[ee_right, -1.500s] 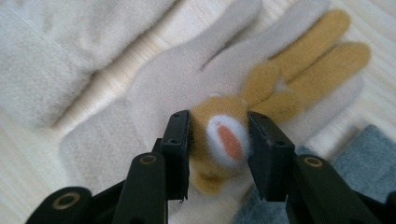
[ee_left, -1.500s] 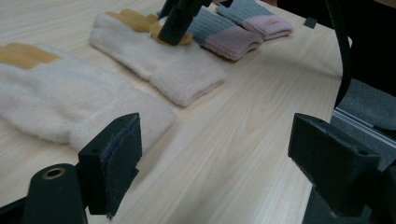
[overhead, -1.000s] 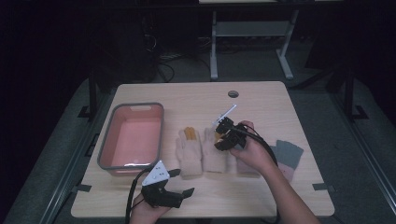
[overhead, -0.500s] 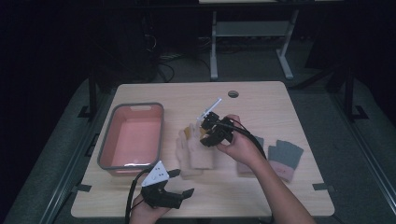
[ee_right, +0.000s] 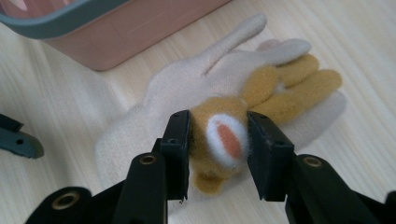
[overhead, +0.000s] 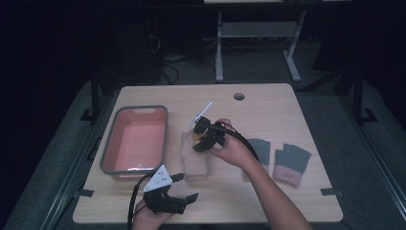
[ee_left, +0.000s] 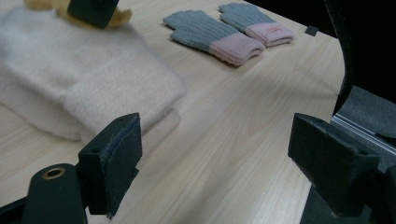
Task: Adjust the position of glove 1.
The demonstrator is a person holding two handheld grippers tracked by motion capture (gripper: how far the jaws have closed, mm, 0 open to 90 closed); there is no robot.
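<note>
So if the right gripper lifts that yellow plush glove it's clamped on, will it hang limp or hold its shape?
Probably limp. The yellow plush glove looks soft and fuzzy, and it bulges between the right gripper pads, so the fingers should droop. It looks light, and the fuzzy pile should resist slipping. It lies on the cream glove, which might drag along briefly.

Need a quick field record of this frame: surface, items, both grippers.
surface: wooden table
bin: pink bin, left side of the table
cream gloves: stacked cream gloves beside the bin
grey gloves: pair of grey gloves with pink cuffs, flat at right
right gripper: right gripper shut on a mustard glove above the cream gloves
left gripper: left gripper open, nothing between the jaws, near the table's front edge
</note>
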